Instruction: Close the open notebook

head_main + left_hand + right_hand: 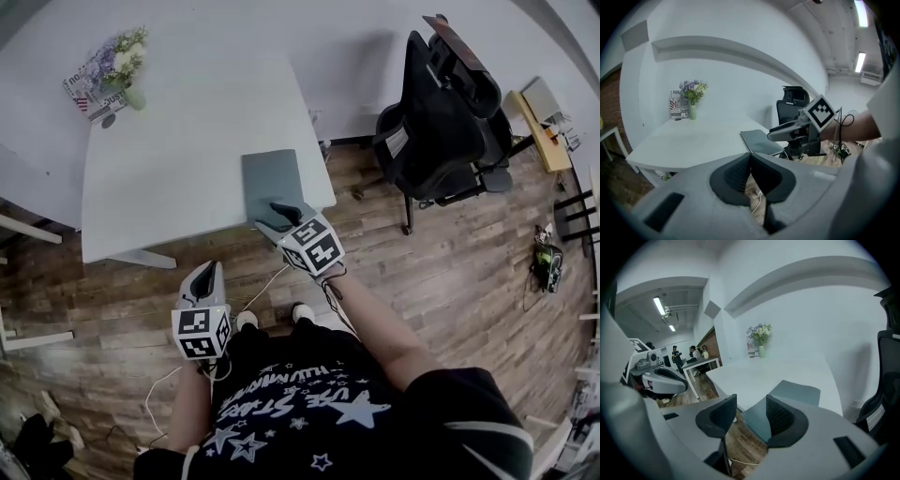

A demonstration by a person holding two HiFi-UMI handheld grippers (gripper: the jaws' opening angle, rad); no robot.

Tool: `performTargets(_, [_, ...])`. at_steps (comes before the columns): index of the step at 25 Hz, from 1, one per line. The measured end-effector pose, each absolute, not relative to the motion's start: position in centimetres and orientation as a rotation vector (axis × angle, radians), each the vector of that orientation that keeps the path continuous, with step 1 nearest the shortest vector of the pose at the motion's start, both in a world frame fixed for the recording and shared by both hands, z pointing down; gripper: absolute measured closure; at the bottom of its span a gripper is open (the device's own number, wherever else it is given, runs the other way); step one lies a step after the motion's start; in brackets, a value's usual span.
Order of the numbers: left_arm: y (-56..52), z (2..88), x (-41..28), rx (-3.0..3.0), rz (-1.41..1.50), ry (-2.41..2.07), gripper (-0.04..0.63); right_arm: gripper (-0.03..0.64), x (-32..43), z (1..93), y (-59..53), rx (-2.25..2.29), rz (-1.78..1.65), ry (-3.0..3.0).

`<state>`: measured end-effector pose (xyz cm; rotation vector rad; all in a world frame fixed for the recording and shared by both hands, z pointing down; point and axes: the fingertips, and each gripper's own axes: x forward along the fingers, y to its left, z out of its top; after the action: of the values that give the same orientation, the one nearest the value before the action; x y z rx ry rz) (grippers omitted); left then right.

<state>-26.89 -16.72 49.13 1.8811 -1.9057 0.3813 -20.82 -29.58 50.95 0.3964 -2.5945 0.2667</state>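
Note:
A grey notebook [272,178] lies flat with its cover down at the near right corner of the white table [187,141]. My right gripper [281,214] is at the notebook's near edge. In the right gripper view its jaws [751,406] stand apart, open. The notebook [797,392] shows just beyond them, and neither pad presses on it. My left gripper [208,274] hangs lower left, off the table and over the floor. Its pads [750,157] meet with nothing between them. The left gripper view shows the notebook [761,140] with the right gripper [785,132] beside it.
A small vase of flowers [127,66] and a printed card stand at the table's far left corner. A black office chair [441,122] sits to the right of the table. White cables trail across the wooden floor [272,281] near the person's feet.

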Motion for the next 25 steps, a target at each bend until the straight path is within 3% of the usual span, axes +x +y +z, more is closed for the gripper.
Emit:
performTargets(13, [-17.7, 47.5, -22.1, 1.789, 0.33, -2.03, 0.576, 0.437, -11.1, 47.5, -33.4, 0.534, 0.295, -2.719])
performTargets(18, [-17.5, 48.3, -19.4, 1.853, 0.338, -1.958, 0.576, 0.494, -7.7, 47.5, -32.8, 0.634, 0.334, -2.712])
performTargets(22, [-15.6, 48.8, -17.8, 1.899, 0.325, -1.908, 0.575, 0.613, -5.5, 47.1, -30.7, 0.731, 0.337, -2.7])
performTargets(25, [-12.7, 48.7, -17.2, 1.937, 0.318, -1.877, 0.576, 0.614, -4.8, 46.6, -27.8, 0.789, 0.338, -2.691])
